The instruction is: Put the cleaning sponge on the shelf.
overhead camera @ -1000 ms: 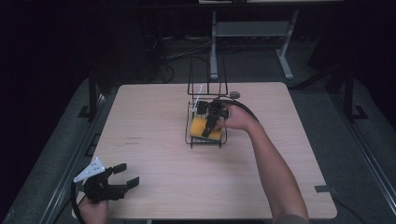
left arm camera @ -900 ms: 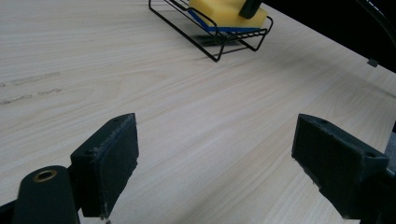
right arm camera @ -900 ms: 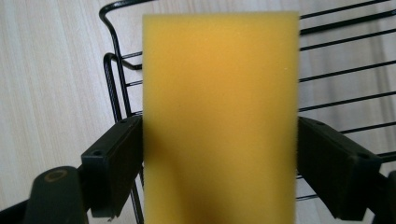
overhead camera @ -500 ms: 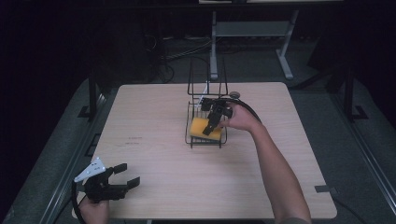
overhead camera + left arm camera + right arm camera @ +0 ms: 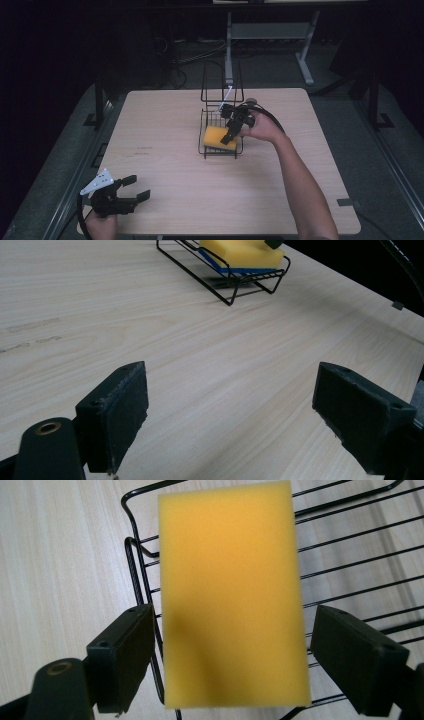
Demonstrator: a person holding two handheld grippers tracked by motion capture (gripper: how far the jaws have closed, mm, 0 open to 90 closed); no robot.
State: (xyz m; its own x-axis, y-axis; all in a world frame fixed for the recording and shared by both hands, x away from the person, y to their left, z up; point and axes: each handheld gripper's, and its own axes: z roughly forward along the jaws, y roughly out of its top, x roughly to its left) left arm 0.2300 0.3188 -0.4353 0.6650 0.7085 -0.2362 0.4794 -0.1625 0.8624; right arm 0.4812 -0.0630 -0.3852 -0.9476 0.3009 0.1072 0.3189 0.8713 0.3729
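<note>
A yellow sponge [image 5: 214, 137] with a blue underside lies flat in the black wire rack [image 5: 220, 155] at mid-table. My right gripper [image 5: 228, 126] hovers just over it, open. In the right gripper view the sponge [image 5: 232, 595] lies between the two spread jaws of the gripper [image 5: 227, 630], and neither pad presses on it. My left gripper [image 5: 136, 187] rests open at the near left corner of the table with nothing in it. The left gripper view shows its jaws [image 5: 230, 400] wide apart over bare wood, with the sponge [image 5: 240, 252] and rack [image 5: 230, 287] far ahead.
The rack has a tall wire back [image 5: 221, 82] on its far side. The wooden table [image 5: 165, 120] ends in dark floor, with a metal stand [image 5: 265, 32] behind it. A dark tape mark [image 5: 347, 202] sits near the right front corner.
The right gripper has drawn back a little over the rack, so more of the sponge shows. The left gripper has not moved.
</note>
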